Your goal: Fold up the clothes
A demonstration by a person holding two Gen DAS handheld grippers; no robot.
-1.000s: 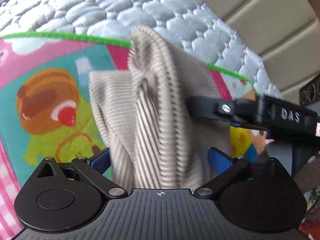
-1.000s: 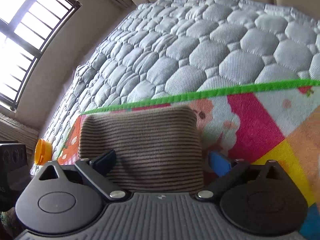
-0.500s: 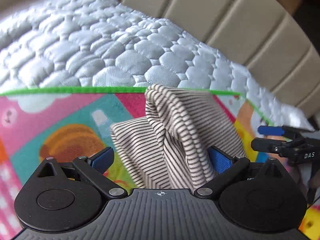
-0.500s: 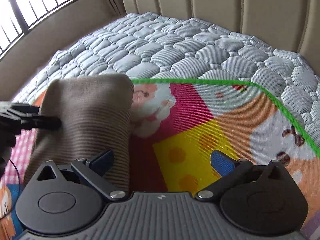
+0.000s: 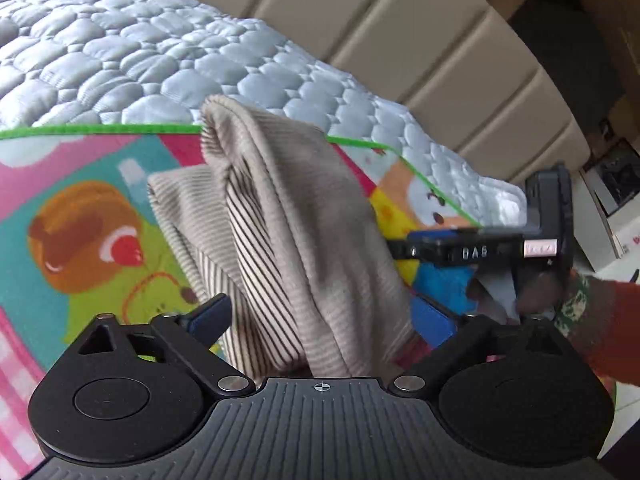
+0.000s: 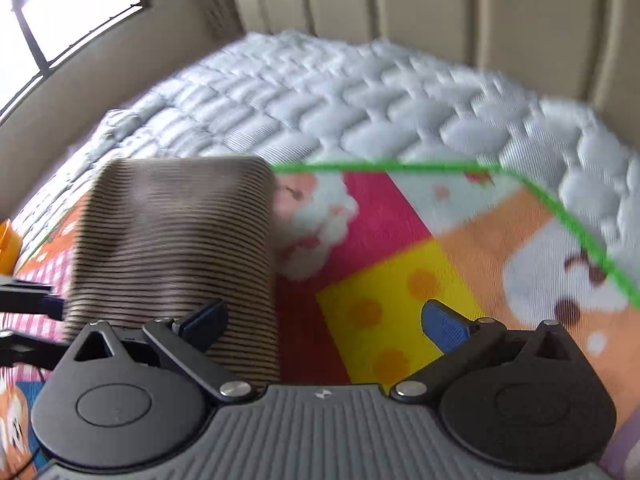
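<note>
Striped garment (image 5: 304,240) bunched upright on the cartoon play mat (image 5: 80,216), over the quilted mattress (image 5: 160,60).
My left gripper (image 5: 320,316) has its jaws apart around the cloth, possibly without pinching it; my right gripper (image 6: 324,320) is spread wide beside the garment, holding nothing.

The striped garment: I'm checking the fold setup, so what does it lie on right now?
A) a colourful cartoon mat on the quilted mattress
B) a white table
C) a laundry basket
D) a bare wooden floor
A: the striped garment rests on the colourful cartoon mat, whose green edge borders the quilted mattress.
</note>
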